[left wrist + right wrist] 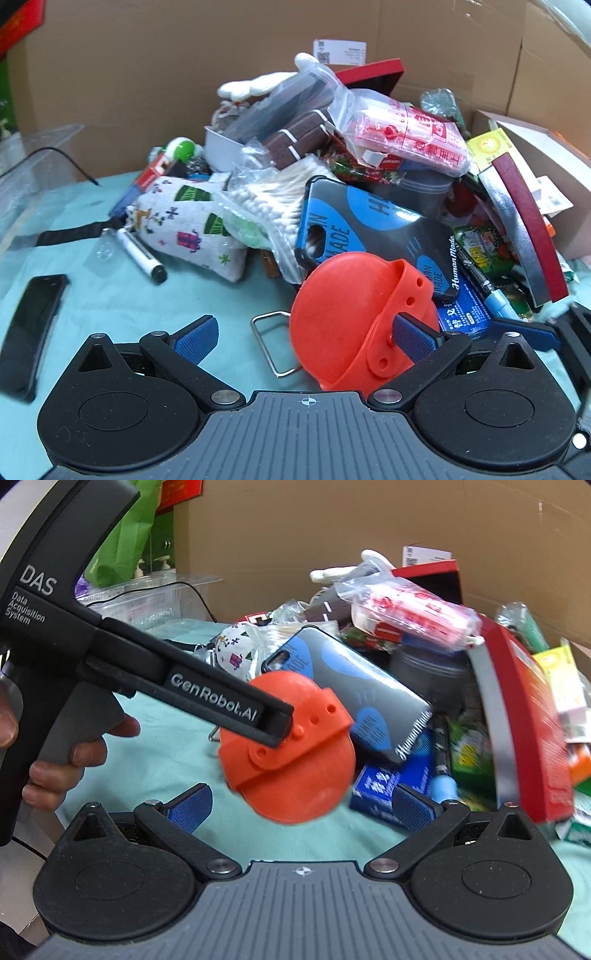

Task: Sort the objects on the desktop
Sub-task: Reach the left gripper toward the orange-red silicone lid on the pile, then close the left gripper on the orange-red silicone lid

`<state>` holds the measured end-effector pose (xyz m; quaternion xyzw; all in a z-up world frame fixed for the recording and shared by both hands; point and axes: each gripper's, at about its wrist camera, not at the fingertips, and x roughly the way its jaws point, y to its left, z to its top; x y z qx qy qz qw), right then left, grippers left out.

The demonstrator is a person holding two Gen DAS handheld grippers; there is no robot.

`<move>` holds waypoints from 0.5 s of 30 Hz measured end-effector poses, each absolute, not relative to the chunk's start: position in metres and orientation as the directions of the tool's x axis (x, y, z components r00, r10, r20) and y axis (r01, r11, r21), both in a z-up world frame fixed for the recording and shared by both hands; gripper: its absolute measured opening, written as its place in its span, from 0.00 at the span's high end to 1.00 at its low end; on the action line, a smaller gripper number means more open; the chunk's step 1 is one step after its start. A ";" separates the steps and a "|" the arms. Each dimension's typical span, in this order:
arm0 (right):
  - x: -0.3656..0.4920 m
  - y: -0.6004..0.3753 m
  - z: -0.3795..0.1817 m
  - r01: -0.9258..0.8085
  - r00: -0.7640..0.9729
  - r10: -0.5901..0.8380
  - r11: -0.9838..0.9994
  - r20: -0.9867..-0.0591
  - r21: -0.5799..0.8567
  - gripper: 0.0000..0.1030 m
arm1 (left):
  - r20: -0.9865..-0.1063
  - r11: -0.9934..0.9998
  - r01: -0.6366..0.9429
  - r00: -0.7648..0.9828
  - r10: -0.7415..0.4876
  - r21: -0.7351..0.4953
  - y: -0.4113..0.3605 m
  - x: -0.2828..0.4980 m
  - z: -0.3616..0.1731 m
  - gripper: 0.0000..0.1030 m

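Scene: a bench (229, 295) under teal cloth, heaped with clutter before a cardboard wall.
Orange disc (343, 325): at the heap's near edge, leaning on a blue-and-grey phone case (373, 229), a wire clip (269, 343) just beside it.
Left gripper (310, 336): fingers spread wide, the disc between them; right pad (413, 338) at the disc's strap, grip unclear.
Right gripper (299, 808): fingers released, empty, near the disc.
Elsewhere: cotton swabs (269, 199), printed pouch (184, 221), black phone (29, 328) apart.

Orange disc (343, 317) matt plastic; phone case (373, 236) glossy; tablecloth (207, 295) teal cloth.
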<state>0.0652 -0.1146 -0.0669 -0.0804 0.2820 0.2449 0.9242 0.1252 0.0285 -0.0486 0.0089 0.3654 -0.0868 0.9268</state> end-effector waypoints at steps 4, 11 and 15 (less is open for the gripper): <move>0.077 -0.117 -0.071 -0.490 0.723 0.408 0.872 -0.558 0.001 0.00 | -0.689 0.972 0.220 0.693 -0.213 -0.080 0.033 0.135 -0.052 0.00; 0.087 -0.121 -0.076 -0.490 0.719 0.423 0.871 -0.551 0.029 0.00 | -0.704 0.959 0.247 0.657 -0.271 -0.138 0.037 0.144 -0.055 0.00; 0.094 -0.118 -0.076 -0.508 0.714 0.445 0.861 -0.541 0.037 0.01 | -0.706 0.952 0.265 0.644 -0.294 -0.156 0.032 0.148 -0.058 0.00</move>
